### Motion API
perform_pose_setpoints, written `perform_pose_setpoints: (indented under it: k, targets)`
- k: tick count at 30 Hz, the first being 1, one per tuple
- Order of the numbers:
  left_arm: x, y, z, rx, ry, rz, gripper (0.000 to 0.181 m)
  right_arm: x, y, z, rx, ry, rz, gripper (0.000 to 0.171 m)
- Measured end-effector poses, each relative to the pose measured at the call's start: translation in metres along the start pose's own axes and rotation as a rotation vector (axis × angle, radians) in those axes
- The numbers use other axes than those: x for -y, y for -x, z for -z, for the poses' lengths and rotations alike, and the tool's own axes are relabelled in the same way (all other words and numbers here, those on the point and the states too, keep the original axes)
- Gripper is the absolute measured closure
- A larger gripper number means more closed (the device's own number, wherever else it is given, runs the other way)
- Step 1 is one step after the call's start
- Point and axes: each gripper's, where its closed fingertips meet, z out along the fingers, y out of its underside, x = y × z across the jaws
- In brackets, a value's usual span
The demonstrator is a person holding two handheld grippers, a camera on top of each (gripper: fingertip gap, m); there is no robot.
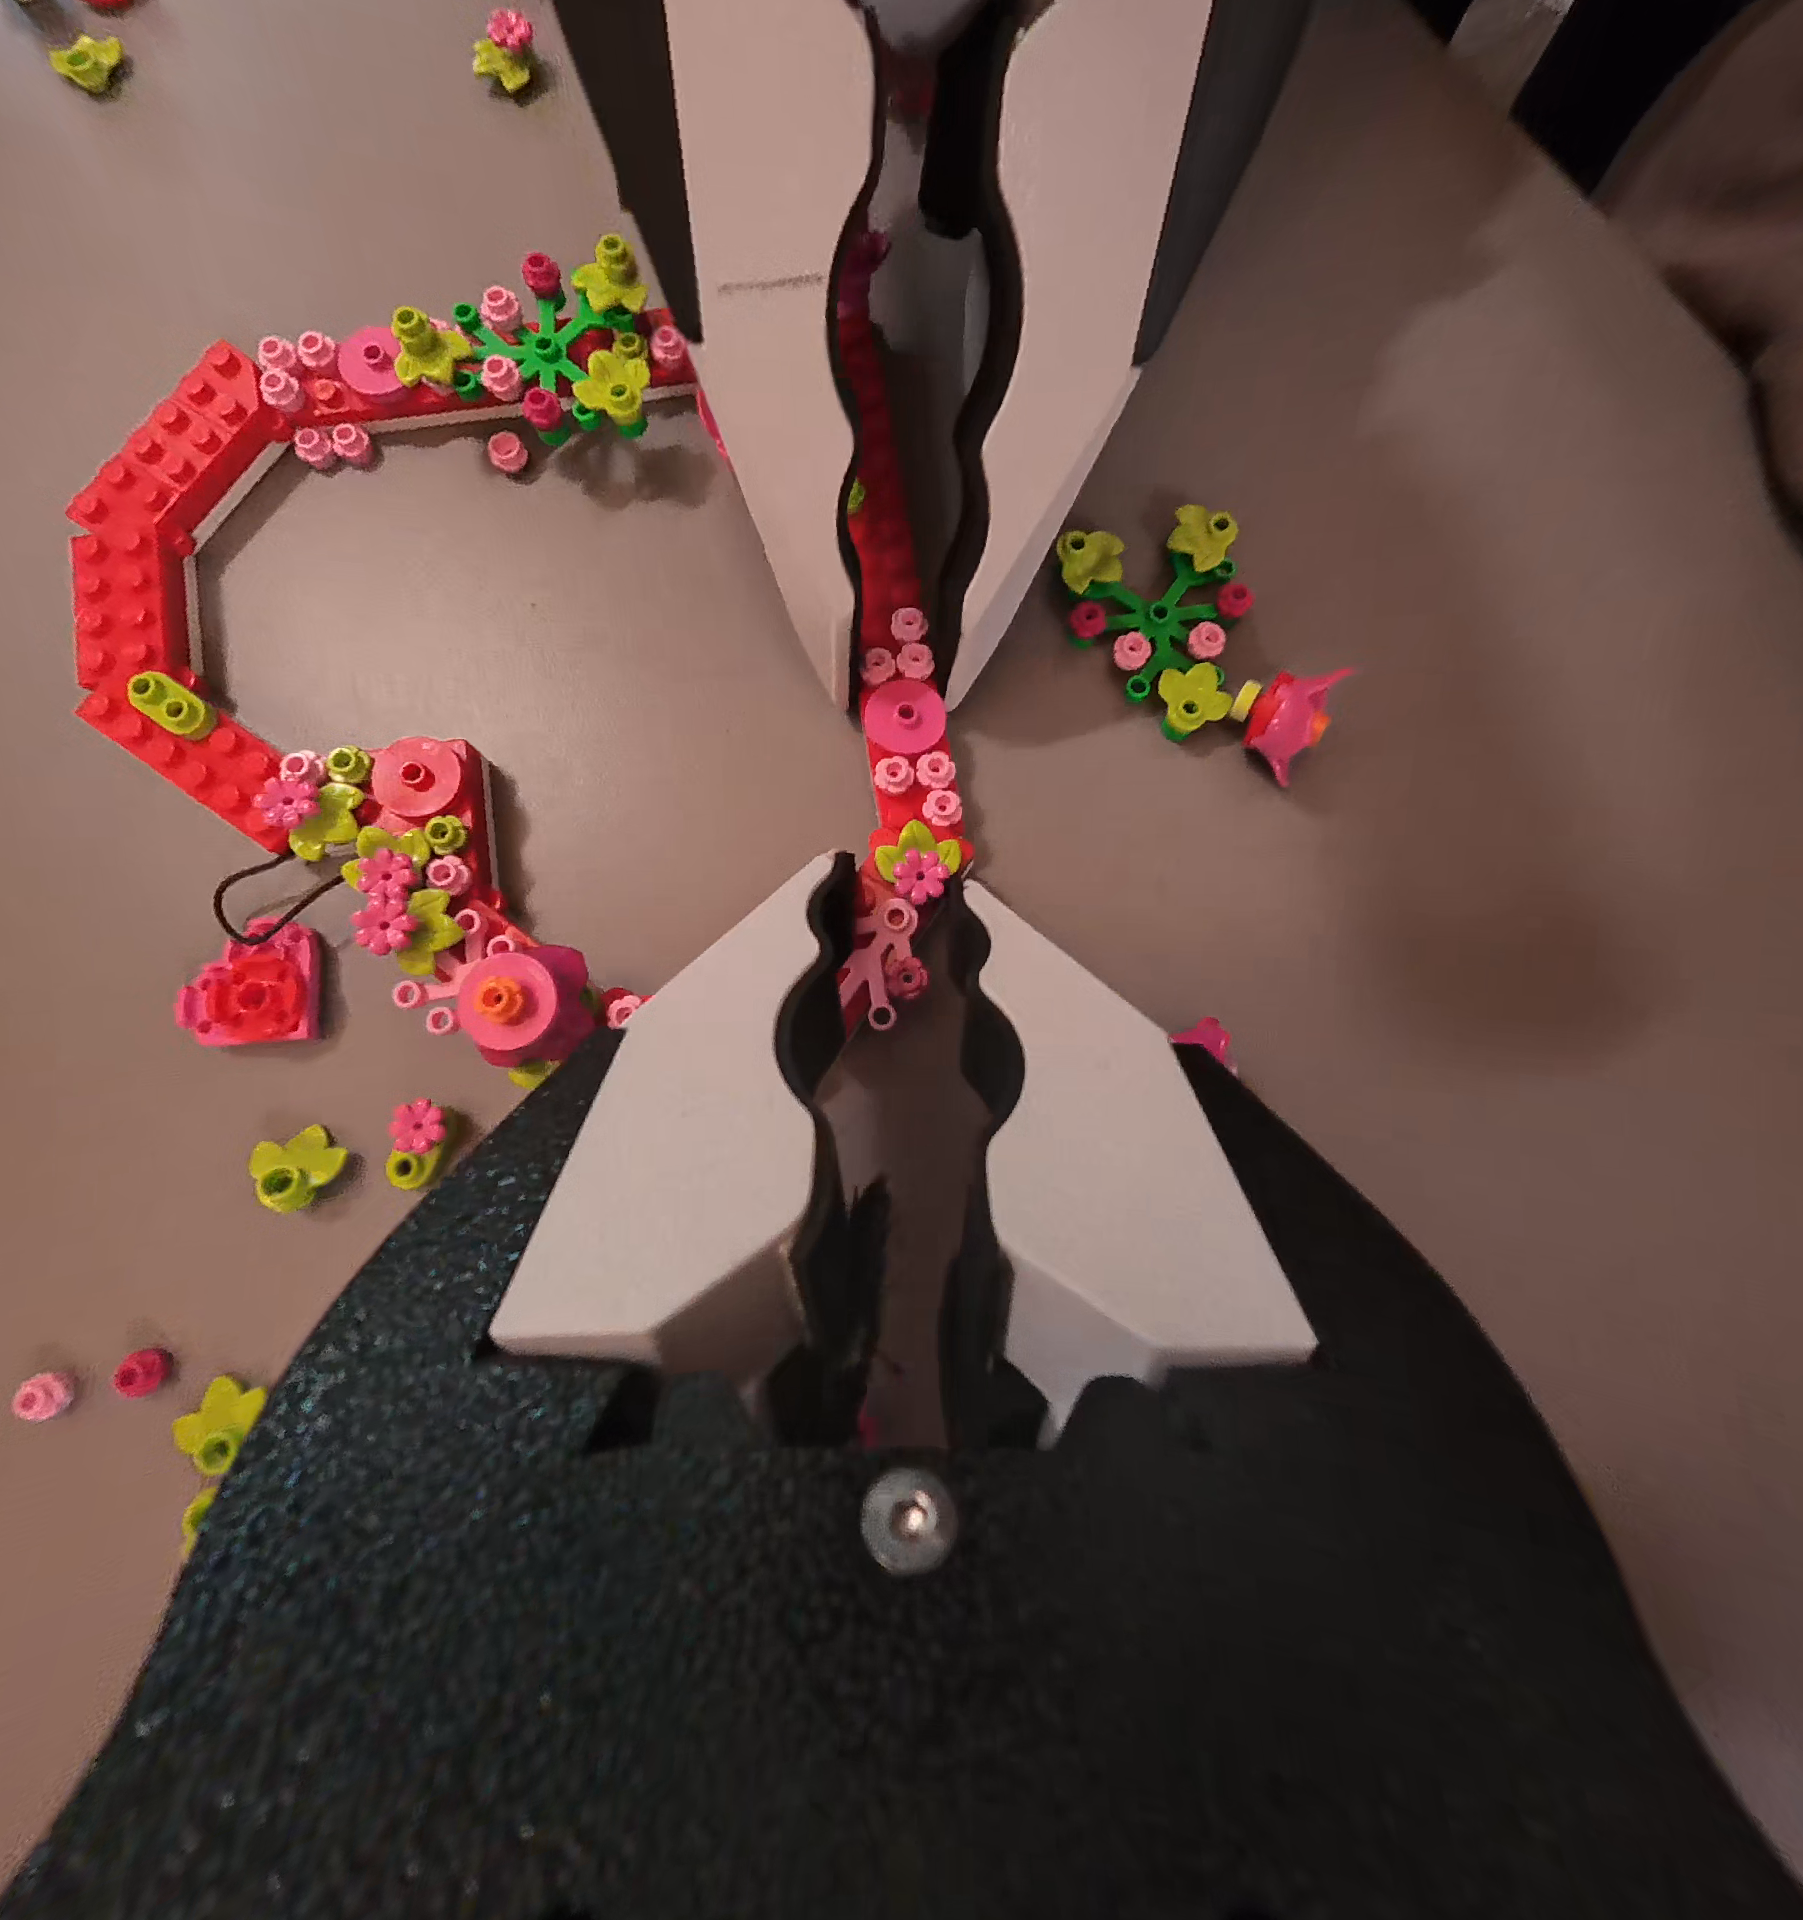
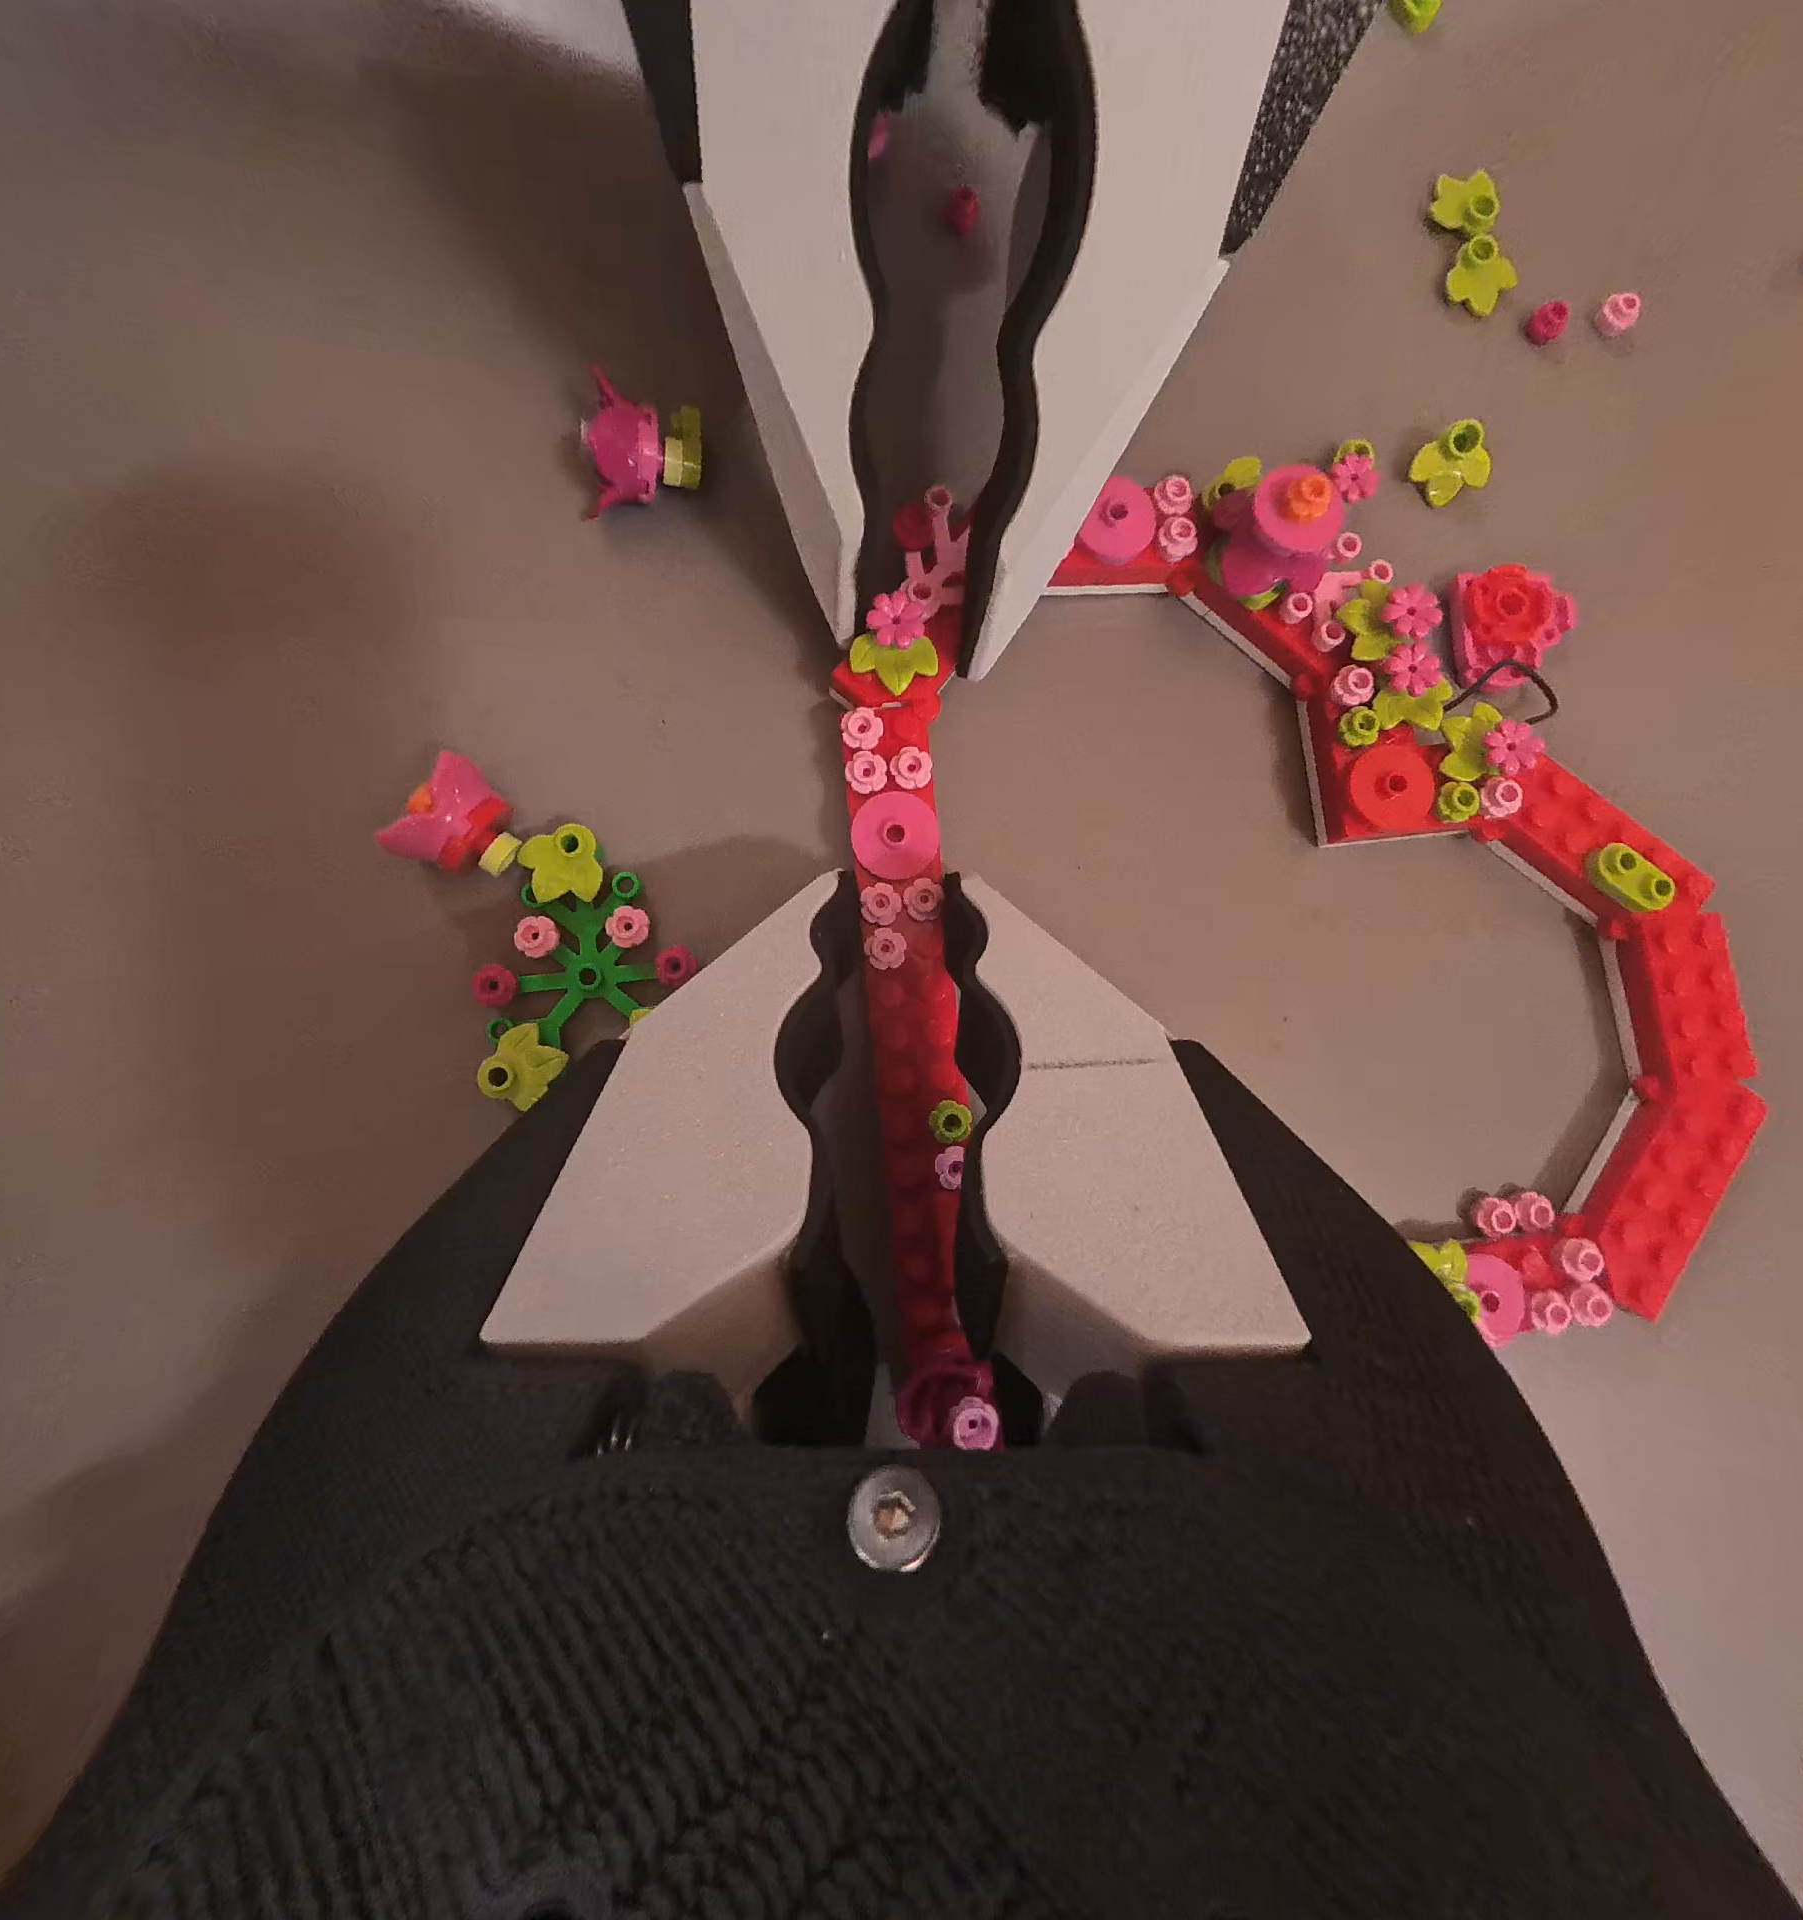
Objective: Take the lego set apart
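A narrow red lego strip [image 1: 905, 774] with pink flower studs runs between two facing grippers; it also shows in the right wrist view [image 2: 892, 790]. My left gripper [image 1: 902, 883] is shut on its end with the lime leaf and pink branch. My right gripper [image 2: 902, 883] is shut on the other, longer end, which reaches deep between its fingers. Each gripper shows in the other's view, the right one [image 1: 899, 696] and the left one [image 2: 912, 649], tips close together. The strip kinks at a joint between them. A curved red frame [image 1: 138, 582] with flowers lies on the table to one side [image 2: 1686, 997].
A green stem piece with leaves and buds [image 1: 1162, 613] [image 2: 585, 971] and a pink tulip [image 1: 1292, 717] [image 2: 440, 816] lie loose beside the grippers. A pink rose block [image 1: 253, 992] and scattered lime leaves [image 2: 1468, 239] and studs lie on the brown table [image 1: 1499, 831]. My hands' fingertips stand some 4 cm from each other.
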Motion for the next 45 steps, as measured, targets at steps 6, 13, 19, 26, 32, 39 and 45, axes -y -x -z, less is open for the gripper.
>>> perform_pose_setpoints:
  k: [6, 13, 19, 26, 32, 39, 45]
  targets:
    - [0.005, -0.004, 0.004, -0.107, -0.099, 0.118, 0.176, 0.0, 0.0, 0.001, -0.005, 0.001, 0.018, 0.155]
    - [0.018, 0.002, 0.024, -0.047, -0.123, 0.143, 0.175, -0.001, 0.001, 0.001, 0.002, -0.025, -0.015, 0.155]
    - [-0.018, 0.006, 0.037, 0.166, 0.235, 0.16, 0.175, -0.001, 0.003, 0.002, 0.009, -0.034, -0.029, 0.155]
    - [-0.012, 0.006, 0.029, 0.224, 0.197, 0.188, 0.145, -0.001, 0.003, 0.002, 0.015, -0.047, -0.06, 0.156]
    - [-0.003, 0.004, 0.015, 0.197, 0.182, 0.022, 0.144, 0.01, 0.008, -0.002, 0.046, -0.088, -0.108, 0.137]
    - [-0.014, 0.011, 0.005, 0.138, 0.294, -0.031, 0.153, 0.024, 0.002, -0.017, -0.002, -0.071, -0.157, 0.133]
    - [-0.017, 0.005, 0.009, 0.1, 0.33, -0.049, 0.158, 0.02, 0.007, -0.015, 0.003, -0.026, -0.069, 0.155]
